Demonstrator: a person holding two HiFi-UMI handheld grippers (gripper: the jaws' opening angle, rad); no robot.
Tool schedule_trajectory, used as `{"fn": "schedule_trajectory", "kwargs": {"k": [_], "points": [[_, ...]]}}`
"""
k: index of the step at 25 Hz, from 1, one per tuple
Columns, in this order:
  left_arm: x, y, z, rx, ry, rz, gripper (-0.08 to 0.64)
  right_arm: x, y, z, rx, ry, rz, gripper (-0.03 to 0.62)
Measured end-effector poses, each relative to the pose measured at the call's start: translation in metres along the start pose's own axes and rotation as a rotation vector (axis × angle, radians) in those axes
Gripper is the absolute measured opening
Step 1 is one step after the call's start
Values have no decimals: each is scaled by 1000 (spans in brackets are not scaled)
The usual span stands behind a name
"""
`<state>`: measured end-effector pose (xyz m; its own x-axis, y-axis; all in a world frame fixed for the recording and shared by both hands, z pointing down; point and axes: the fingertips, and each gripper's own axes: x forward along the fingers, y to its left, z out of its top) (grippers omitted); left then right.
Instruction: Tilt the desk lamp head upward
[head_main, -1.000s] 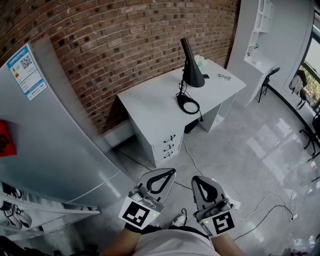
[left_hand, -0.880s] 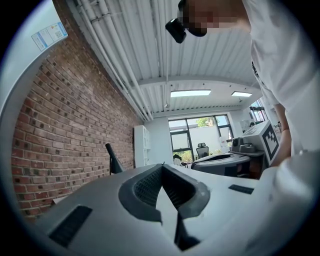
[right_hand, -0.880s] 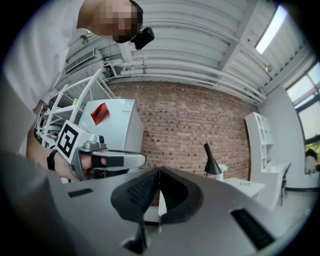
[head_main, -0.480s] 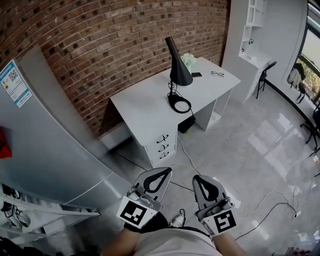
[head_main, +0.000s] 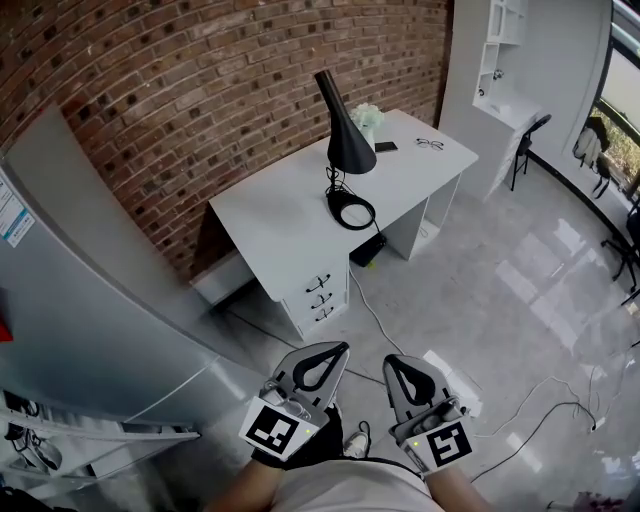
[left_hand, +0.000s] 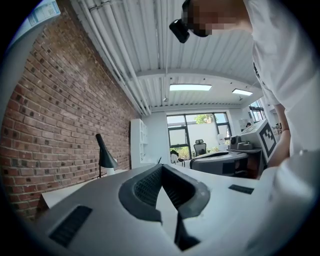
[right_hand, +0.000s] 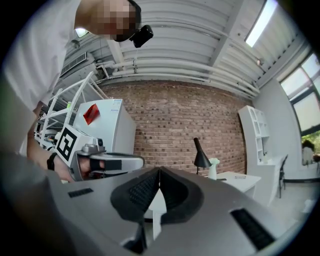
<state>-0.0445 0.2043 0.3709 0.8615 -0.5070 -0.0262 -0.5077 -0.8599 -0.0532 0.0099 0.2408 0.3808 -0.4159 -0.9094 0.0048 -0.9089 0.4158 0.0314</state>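
Where rough brick (head_main: 200, 80) backs the white desk (head_main: 270, 212), a black cone-shaded lamp (head_main: 348, 150) stands

1. 2 grippers: left gripper (head_main: 335, 350), right gripper (head_main: 392, 362).
2. 1 desk lamp (head_main: 347, 140), well ahead of both.
3. 1 desk (head_main: 280, 215); 3 drawer handles (head_main: 320, 298).
4. 1 pair of eyeglasses (head_main: 430, 144).
5. 1 refrigerator (head_main: 90, 300), left of the left gripper.
6. 1 chair (head_main: 530, 140).

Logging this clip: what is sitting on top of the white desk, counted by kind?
Desk lamp: 1
Vase with pale flowers: 1
Small dark flat item, likely a phone: 1
Pair of glasses: 1
Total: 4
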Motion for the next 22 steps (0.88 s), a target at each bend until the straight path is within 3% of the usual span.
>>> {"fn": "schedule_trajectory", "kwargs": {"k": [11, 22], "points": [[54, 71, -9, -7, -25, -34, 8, 70, -40, -8, -11, 31, -30, 17], [117, 181, -11, -32, -86, -67, 8, 178, -80, -4, -57, 78, -62, 17]]}}
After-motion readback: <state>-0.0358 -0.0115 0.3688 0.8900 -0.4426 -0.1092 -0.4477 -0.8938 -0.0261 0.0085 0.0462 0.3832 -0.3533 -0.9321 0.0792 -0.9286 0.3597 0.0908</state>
